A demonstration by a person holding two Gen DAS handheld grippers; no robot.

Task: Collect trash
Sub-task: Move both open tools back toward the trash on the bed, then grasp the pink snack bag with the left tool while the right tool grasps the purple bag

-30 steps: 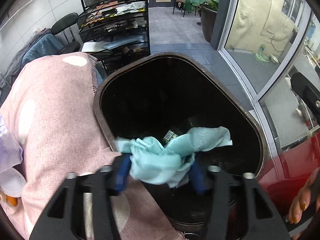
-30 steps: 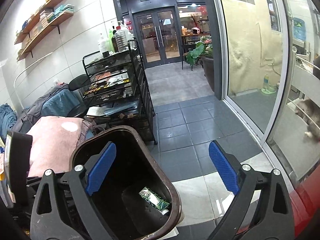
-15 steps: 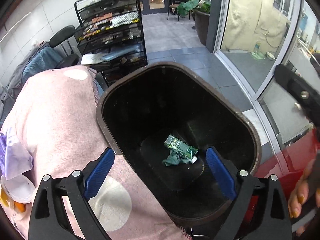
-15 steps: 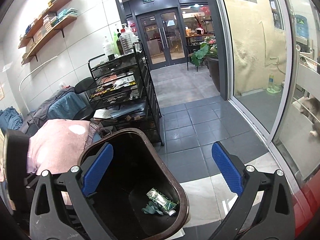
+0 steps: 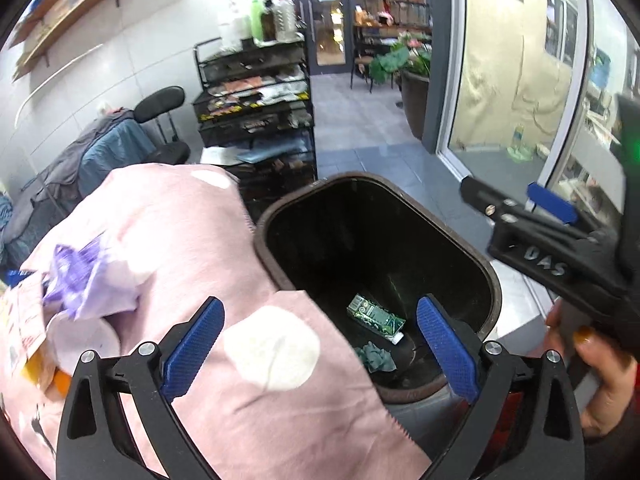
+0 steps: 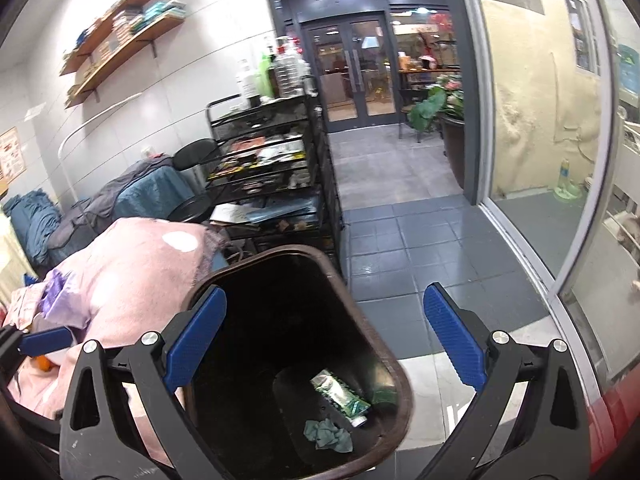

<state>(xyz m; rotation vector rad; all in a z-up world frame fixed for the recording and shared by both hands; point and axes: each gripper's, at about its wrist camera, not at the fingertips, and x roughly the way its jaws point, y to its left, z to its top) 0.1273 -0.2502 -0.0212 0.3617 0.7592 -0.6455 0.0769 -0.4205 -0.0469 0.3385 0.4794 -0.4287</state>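
Pink cloth [image 5: 168,248], black rack [image 6: 272,168], perhaps bottles [image 6: 280,68] atop.

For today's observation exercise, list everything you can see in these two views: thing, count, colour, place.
trash bin: one, dark brown, on the floor beside the pink cloth.
carton: one, green, on the bin's bottom.
crumpled wipe: one, teal, bin's bottom, near the carton.
pink cloth: one, white spots, draped left of the bin.
purple wrapper: one, on the cloth.
wire rack: one, black, behind the bin.
potted plant: one, green, by the doors.
left gripper: black, blue pads, open.
right gripper: same, open, over the bin.
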